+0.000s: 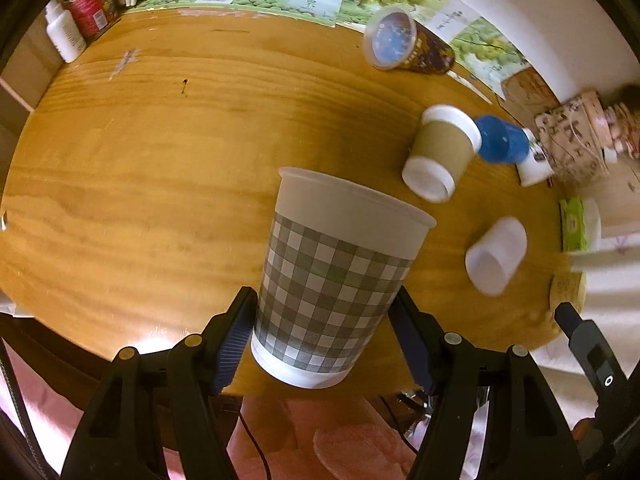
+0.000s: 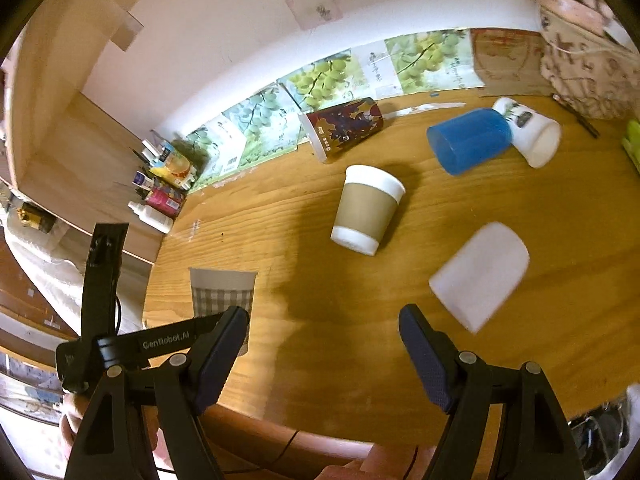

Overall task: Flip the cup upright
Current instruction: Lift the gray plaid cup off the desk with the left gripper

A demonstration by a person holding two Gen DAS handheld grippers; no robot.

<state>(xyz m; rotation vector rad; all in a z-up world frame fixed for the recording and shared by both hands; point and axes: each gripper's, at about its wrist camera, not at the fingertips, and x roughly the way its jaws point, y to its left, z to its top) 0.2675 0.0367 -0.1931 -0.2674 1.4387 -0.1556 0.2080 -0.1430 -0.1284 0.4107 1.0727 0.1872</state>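
while the checked paper cup (image 1: pixel 336 280) is stood rim-up at the table's (image 1: pixel 140 152) near edge, it is flanked low by the left claw (image 1: pixel 324 340), barely pinched; light, crushable walls are judged. the right claw (image 2: pixel 324 344) is spread, empty.

The right gripper (image 2: pixel 320 344) hangs with jaws spread above the wooden table (image 2: pixel 320 380). A white cup (image 2: pixel 480 276) lies just beyond its right finger. Far left, the left gripper (image 2: pixel 224 320) clasps the checked cup (image 2: pixel 222 290).
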